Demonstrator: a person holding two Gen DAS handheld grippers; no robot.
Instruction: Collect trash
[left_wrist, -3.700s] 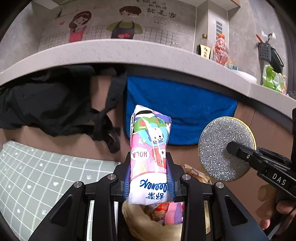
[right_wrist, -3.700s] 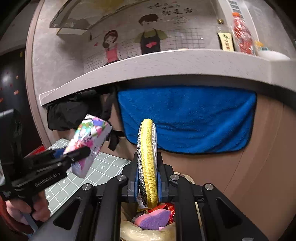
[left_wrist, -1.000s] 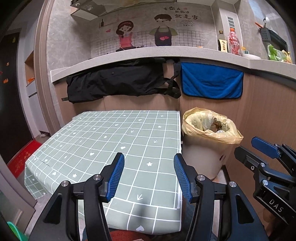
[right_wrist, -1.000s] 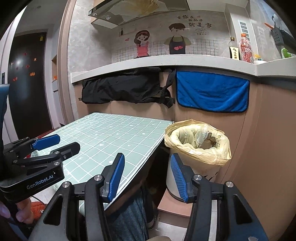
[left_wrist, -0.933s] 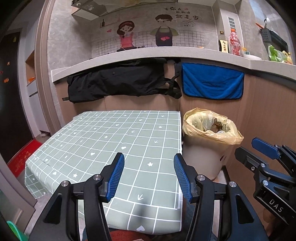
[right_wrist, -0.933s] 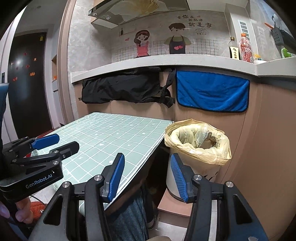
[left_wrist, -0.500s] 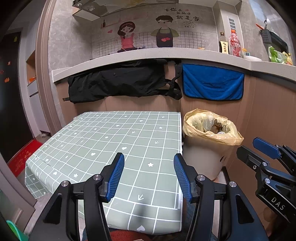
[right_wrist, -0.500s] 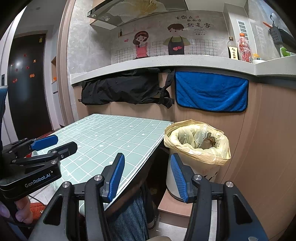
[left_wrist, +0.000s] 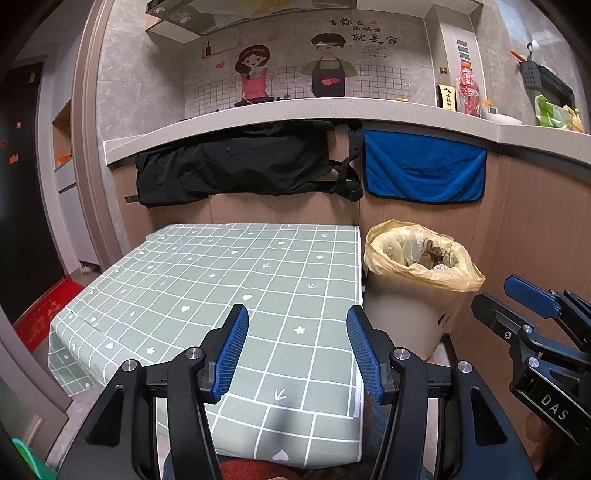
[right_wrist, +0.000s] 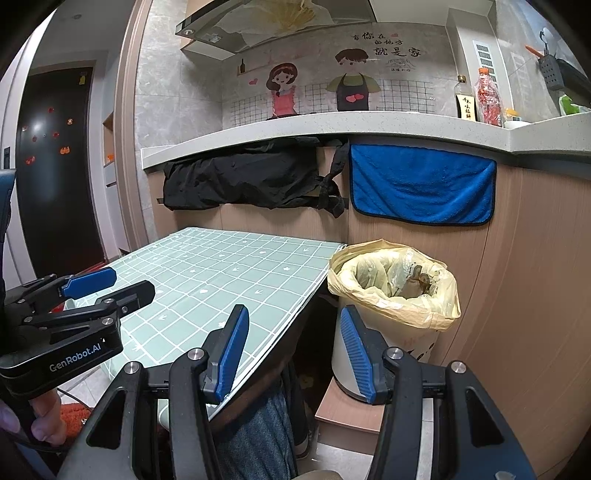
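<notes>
A trash bin lined with a yellow bag stands to the right of the table, with some trash inside; it also shows in the right wrist view. My left gripper is open and empty, held above the near edge of the green checked tablecloth. My right gripper is open and empty, in front of the table's right edge and the bin. The right gripper shows in the left wrist view, and the left gripper in the right wrist view.
A black garment and a blue towel hang under the grey counter. Bottles stand on the counter at right. A wooden panel wall is behind the bin. A red mat lies on the floor at left.
3.7 s ago the left gripper held a tissue pack and the right a glittery pad above the bin; both are now empty and drawn back. Over the last second, almost nothing moved.
</notes>
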